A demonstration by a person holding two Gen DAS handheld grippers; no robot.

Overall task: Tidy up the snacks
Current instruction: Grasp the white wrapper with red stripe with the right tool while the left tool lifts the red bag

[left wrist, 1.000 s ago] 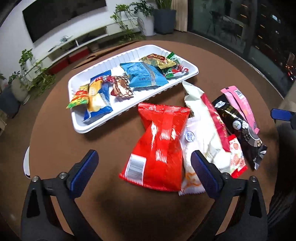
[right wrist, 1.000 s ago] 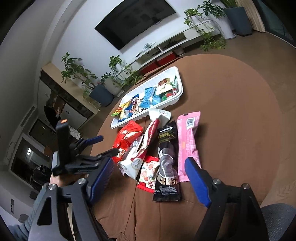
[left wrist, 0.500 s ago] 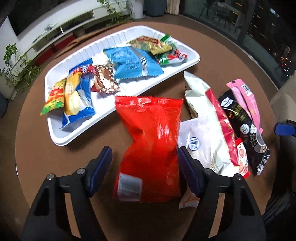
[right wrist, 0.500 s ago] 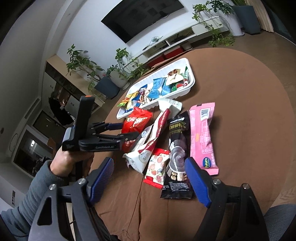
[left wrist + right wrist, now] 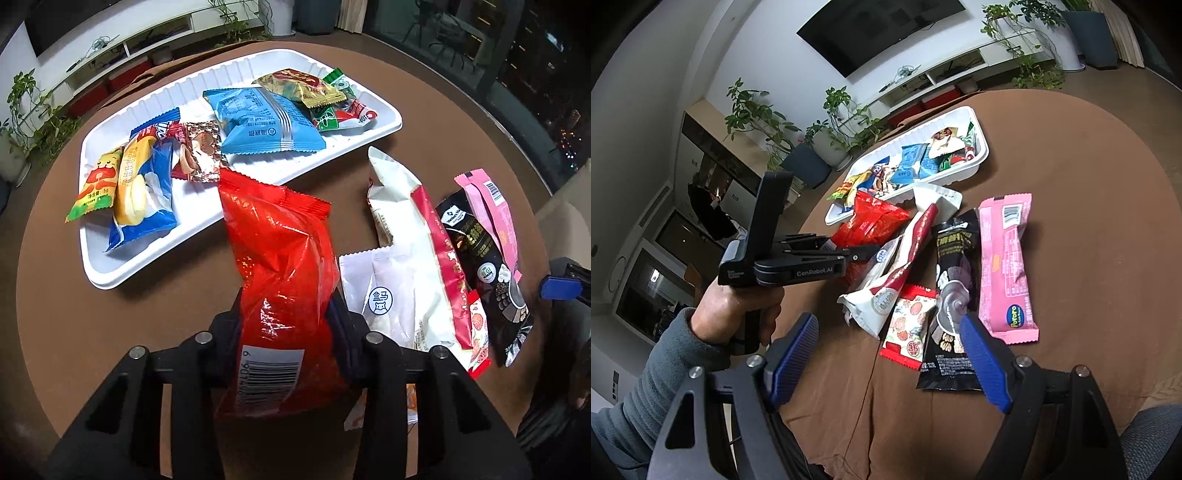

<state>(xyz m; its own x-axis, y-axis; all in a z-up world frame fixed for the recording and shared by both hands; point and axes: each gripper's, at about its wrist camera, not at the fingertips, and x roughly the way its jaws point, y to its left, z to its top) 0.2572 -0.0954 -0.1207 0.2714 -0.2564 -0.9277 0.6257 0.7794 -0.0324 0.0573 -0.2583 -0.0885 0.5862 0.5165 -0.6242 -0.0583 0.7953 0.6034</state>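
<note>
My left gripper [image 5: 288, 325] is shut on the red snack bag [image 5: 280, 258] and pinches its lower half; the bag's top end leans over the near rim of the white tray [image 5: 110, 273]. The same gripper [image 5: 849, 254] and the red bag [image 5: 871, 221] show in the right wrist view. The tray [image 5: 982, 155] holds several small snack packs. Beside the red bag lie a white and red bag [image 5: 406, 251], a black bag [image 5: 480, 258], a pink pack [image 5: 491, 210] and a small strawberry pack [image 5: 908, 325]. My right gripper [image 5: 890, 354] is open, above the table's near edge.
The round brown table [image 5: 1089, 184] carries everything. Potted plants [image 5: 753, 118], a TV and a low white shelf stand beyond the table's far side. A person's hand and grey sleeve [image 5: 665, 354] hold the left gripper at the left.
My left gripper moved forward over the red bag and closed on it, crumpling and lifting it toward the tray. My right gripper stayed open and shifted little.
</note>
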